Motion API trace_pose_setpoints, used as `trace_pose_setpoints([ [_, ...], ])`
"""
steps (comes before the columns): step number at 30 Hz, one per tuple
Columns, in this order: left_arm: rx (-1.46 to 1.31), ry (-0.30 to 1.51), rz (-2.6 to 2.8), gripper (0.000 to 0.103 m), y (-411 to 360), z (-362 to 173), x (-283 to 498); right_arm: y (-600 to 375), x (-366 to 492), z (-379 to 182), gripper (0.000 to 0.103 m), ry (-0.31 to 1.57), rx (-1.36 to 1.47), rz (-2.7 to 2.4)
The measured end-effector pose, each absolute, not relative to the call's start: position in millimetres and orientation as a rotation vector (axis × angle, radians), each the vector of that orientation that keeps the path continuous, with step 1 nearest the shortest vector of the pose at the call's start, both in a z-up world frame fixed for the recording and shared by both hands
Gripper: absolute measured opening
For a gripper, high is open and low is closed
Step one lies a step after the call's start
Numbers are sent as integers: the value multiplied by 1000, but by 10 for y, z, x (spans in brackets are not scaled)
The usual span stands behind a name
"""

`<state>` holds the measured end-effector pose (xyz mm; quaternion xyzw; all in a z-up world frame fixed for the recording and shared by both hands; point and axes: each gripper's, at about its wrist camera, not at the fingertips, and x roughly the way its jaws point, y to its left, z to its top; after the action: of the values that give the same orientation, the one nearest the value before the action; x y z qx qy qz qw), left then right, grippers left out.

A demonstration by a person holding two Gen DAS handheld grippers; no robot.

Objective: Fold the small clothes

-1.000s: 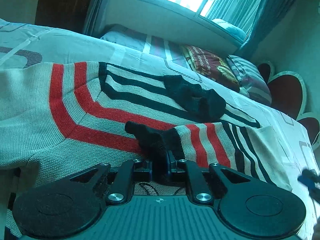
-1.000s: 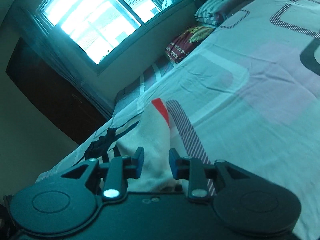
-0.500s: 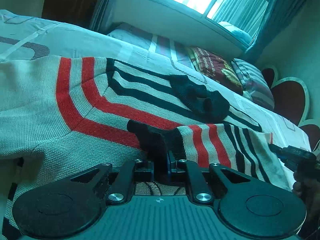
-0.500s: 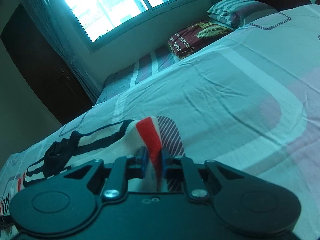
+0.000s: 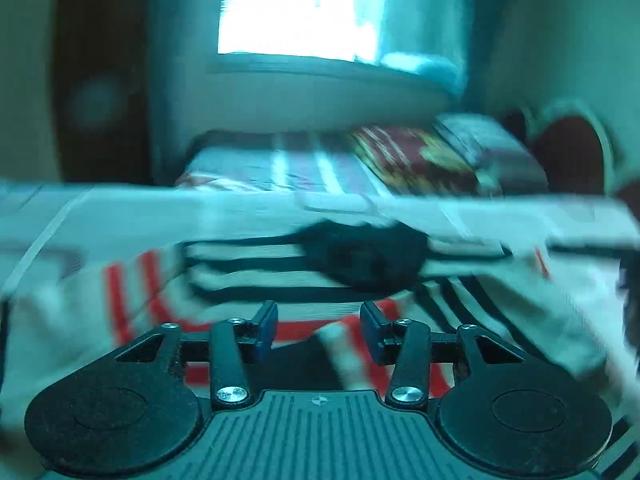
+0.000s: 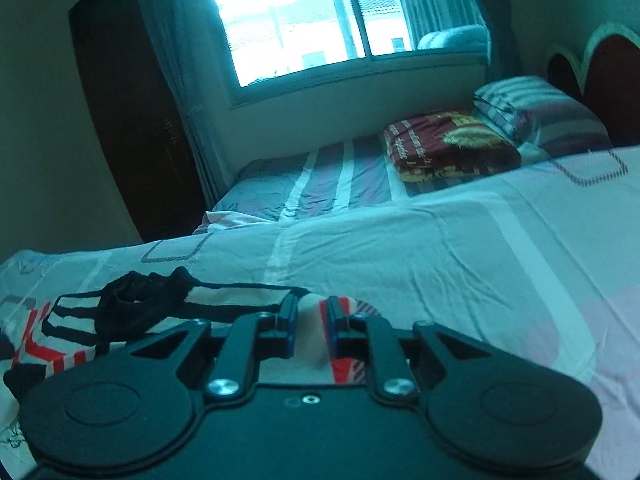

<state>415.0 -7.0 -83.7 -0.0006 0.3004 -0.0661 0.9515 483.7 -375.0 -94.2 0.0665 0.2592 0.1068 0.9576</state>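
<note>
One striped sweater (image 5: 152,280) lies spread on the bed (image 6: 420,264), its cream knit banded in red and black, with one black collar (image 6: 132,304) bunched at its far side. Over it the left gripper (image 5: 318,326) has its jaws well apart and opening, touching no cloth; this view is blurred. To the right, the right gripper (image 6: 311,328) stands over the sweater's red-tipped edge, jaws narrowly apart and opening, the fabric between them unpinched. Two pillows (image 6: 452,148) lie by the one window (image 6: 304,16).
</note>
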Motion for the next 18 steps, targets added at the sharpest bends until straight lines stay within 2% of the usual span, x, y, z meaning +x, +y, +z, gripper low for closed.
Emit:
trace_pose_setpoints([
  [3,25,700,-98,45,-179,-1028,4366,-3683,4915,-970,19,538,48,180],
  [6,3,675,-24,45,34,-1037,4285,-3964,4985,-1044,27,581,186,157],
  [11,-103,722,-1,45,448,-1122,4261,-4252,5128,-1242,27,646,427,237],
  [18,-213,771,-66,45,485,-1297,4326,-4219,5101,-1318,27,653,444,246],
])
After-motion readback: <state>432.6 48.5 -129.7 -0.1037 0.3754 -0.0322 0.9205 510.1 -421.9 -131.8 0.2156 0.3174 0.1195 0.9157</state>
